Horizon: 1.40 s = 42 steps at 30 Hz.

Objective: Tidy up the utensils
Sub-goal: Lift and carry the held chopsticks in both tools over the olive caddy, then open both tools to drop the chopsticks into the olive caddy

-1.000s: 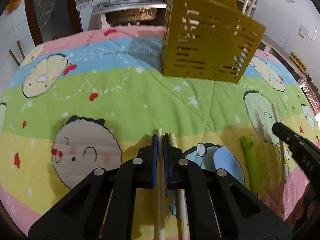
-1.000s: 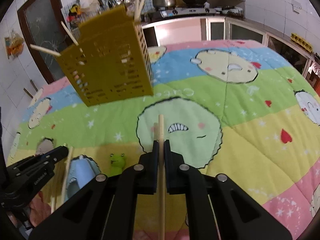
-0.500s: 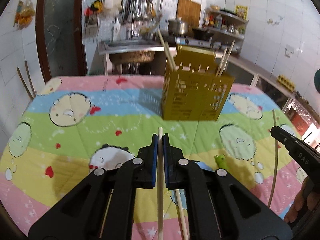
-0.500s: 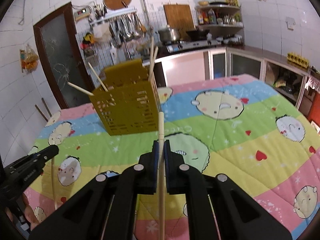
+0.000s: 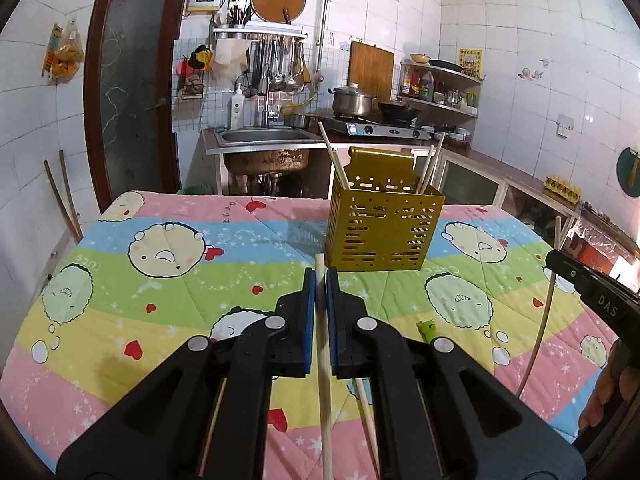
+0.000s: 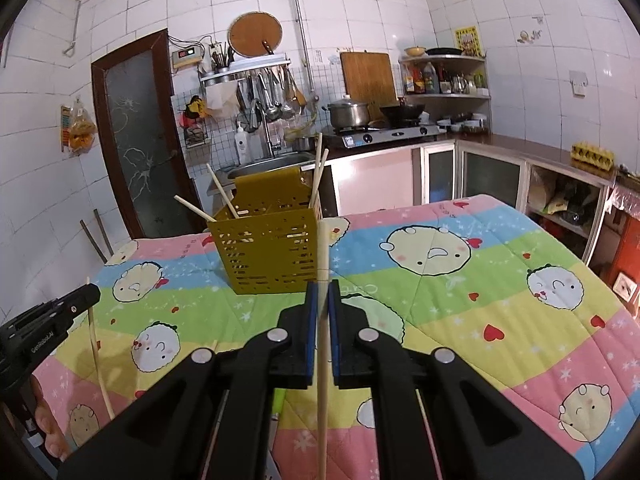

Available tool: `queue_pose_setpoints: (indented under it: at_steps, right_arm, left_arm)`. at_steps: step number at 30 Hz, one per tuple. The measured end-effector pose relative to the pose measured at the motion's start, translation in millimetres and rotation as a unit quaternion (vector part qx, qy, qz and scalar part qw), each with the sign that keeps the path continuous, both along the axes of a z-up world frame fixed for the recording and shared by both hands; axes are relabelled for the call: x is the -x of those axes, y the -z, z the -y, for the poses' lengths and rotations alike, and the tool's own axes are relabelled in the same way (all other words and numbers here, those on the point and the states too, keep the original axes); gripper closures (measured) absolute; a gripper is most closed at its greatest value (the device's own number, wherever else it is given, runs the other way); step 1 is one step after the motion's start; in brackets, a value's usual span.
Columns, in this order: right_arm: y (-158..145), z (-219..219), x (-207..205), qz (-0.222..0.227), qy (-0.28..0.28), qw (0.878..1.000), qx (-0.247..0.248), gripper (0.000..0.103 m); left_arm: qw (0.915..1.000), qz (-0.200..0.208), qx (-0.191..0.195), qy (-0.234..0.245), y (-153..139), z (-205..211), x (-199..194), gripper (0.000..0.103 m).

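Observation:
A yellow perforated utensil holder [image 5: 382, 232] stands on the cartoon quilt and holds several chopsticks; it also shows in the right wrist view [image 6: 268, 254]. My left gripper [image 5: 319, 280] is shut on a wooden chopstick [image 5: 323, 360], held above the quilt short of the holder. My right gripper [image 6: 323, 292] is shut on another wooden chopstick [image 6: 323, 264], raised in front of the holder. Each gripper shows at the edge of the other's view, the right one [image 5: 588, 288] and the left one [image 6: 48, 320], each with its chopstick hanging down.
A green frog-topped utensil [image 5: 427, 327] and one more chopstick [image 5: 366, 412] lie on the quilt [image 5: 160, 280] below my left gripper. Behind the table are a sink [image 5: 264, 136], a stove with a pot [image 5: 352, 102] and cabinets.
Both grippers have risen well above the quilt with their chopsticks and tilted up, so the holder now looks smaller and farther and the kitchen wall fills the upper view.

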State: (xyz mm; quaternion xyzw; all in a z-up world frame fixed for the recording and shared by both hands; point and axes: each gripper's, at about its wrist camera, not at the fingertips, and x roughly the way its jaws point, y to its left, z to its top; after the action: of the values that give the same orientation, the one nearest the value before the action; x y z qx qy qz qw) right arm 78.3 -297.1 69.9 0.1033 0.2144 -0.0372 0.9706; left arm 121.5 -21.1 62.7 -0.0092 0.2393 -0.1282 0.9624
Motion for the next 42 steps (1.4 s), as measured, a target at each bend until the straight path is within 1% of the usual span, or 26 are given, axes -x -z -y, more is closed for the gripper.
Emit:
queue_pose_setpoints:
  at_steps: [6, 9, 12, 15, 16, 18, 20, 25, 27, 30, 34, 38, 40, 42]
  right_arm:
    - [-11, -3, 9, 0.024, -0.003, 1.0, 0.007, 0.097]
    - [-22, -3, 8, 0.039, -0.006, 0.999, 0.008, 0.097]
    - [-41, -1, -1, 0.057, -0.01, 0.998, 0.007, 0.097]
    - [-69, -1, -18, 0.082, -0.013, 0.996, 0.016, 0.097]
    - [-75, -2, -23, 0.09, -0.012, 0.996, 0.022, 0.097]
    - [-90, -4, -36, 0.105, -0.008, 0.994, 0.035, 0.097]
    - [-105, -2, -55, 0.119, -0.007, 0.992, 0.036, 0.097]
    - [-135, 3, -95, 0.151, 0.003, 0.988, 0.043, 0.097]
    - [-147, 5, -112, 0.163, 0.015, 0.986, 0.042, 0.097]
    - [-157, 6, -135, 0.179, 0.02, 0.983, 0.032, 0.097]
    - [-156, 5, -166, 0.18, 0.027, 0.983, 0.033, 0.097]
    - [-137, -1, -188, 0.188, 0.029, 0.981, 0.045, 0.097]
    - [-124, -2, -199, 0.182, 0.03, 0.982, 0.043, 0.097]
    - [-108, 0, -211, 0.165, 0.031, 0.985, 0.037, 0.097]
  left_arm:
    - [0.9996, 0.028, 0.007, -0.003, -12, -2, 8, 0.099]
    - [0.9987, 0.046, 0.021, 0.002, -28, -3, 6, 0.099]
    - [0.9971, 0.069, 0.033, 0.009, -53, 1, -4, 0.099]
    - [0.9944, 0.094, 0.047, 0.01, -82, 6, -20, 0.099]
    - [0.9926, 0.108, 0.053, 0.01, -95, 8, -26, 0.099]
    - [0.9899, 0.129, 0.057, 0.009, -112, 15, -35, 0.099]
    - [0.9871, 0.147, 0.063, 0.007, -129, 22, -50, 0.099]
    - [0.9806, 0.177, 0.084, -0.009, -156, 38, -90, 0.099]
    - [0.9781, 0.19, 0.082, -0.019, -163, 47, -105, 0.099]
    - [0.9758, 0.201, 0.083, -0.024, -169, 60, -130, 0.099]
    - [0.9741, 0.212, 0.073, -0.032, -168, 74, -154, 0.099]
    - [0.9778, 0.198, 0.06, -0.037, -147, 87, -181, 0.099]
    - [0.9806, 0.183, 0.059, -0.038, -133, 88, -193, 0.099]
    - [0.9832, 0.167, 0.061, -0.041, -114, 86, -202, 0.099]
